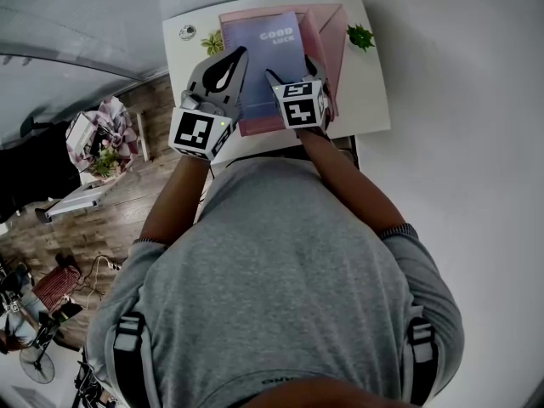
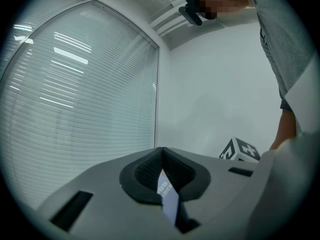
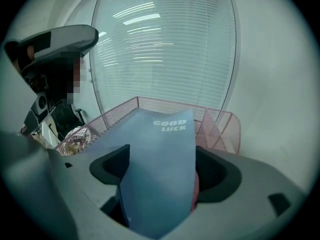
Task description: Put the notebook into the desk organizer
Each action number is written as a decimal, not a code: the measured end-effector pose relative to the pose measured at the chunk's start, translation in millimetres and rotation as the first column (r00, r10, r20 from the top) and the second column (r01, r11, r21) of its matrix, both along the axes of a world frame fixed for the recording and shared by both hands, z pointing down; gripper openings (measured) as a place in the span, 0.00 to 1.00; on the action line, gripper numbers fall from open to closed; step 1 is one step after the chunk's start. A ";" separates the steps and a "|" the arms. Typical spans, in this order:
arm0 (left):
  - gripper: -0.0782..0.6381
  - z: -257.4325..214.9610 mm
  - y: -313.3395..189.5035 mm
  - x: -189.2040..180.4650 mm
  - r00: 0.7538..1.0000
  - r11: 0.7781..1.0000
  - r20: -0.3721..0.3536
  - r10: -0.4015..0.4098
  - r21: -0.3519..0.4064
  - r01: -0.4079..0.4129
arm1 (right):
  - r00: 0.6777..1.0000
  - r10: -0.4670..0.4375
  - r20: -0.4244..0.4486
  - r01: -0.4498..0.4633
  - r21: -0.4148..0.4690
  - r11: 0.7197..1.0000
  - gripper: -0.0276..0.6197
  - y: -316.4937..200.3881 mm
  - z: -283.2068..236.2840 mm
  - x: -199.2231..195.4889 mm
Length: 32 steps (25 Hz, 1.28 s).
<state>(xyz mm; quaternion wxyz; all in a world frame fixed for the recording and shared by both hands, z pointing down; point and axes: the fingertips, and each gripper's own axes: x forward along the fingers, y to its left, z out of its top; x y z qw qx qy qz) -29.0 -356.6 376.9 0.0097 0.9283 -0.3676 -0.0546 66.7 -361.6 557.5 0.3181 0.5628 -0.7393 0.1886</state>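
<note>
- The left gripper (image 1: pixel 238 58), at the left of the small white table (image 1: pixel 374 100), is clamped on the left edge of the blue-grey softcover notebook (image 1: pixel 263 45) lettered "GOOD LUCK".
- The notebook lies over the pink wire-mesh desk organizer (image 1: pixel 330 32), its far end inside the mesh walls.
- The right gripper (image 1: pixel 293 70) stands released, jaws wide apart, the notebook's near end between them unpressed.
- A small green potted plant (image 1: pixel 360 36) sits just right of the desk organizer.
</note>
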 end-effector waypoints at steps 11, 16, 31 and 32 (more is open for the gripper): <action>0.14 8.9 -1.9 -1.1 1.000 1.000 0.023 -0.015 -0.007 0.015 | 0.999 -0.007 0.033 0.005 0.053 0.999 0.73 -1.6 -15.6 -1.4; 0.14 9.0 -1.4 -3.3 0.999 1.000 0.025 -0.022 -0.009 0.022 | 0.999 -0.017 0.041 0.011 0.123 0.992 0.73 -3.7 -42.2 0.6; 0.14 -5.9 18.3 -3.9 0.993 0.994 0.050 -0.107 0.019 0.106 | 0.940 -0.275 0.202 0.189 0.366 0.911 0.60 18.4 -138.2 -3.2; 0.14 -8.5 22.3 -3.4 0.992 0.993 0.053 -0.115 0.023 0.114 | 0.933 -0.301 0.198 0.207 0.390 0.897 0.56 22.8 -145.1 -3.2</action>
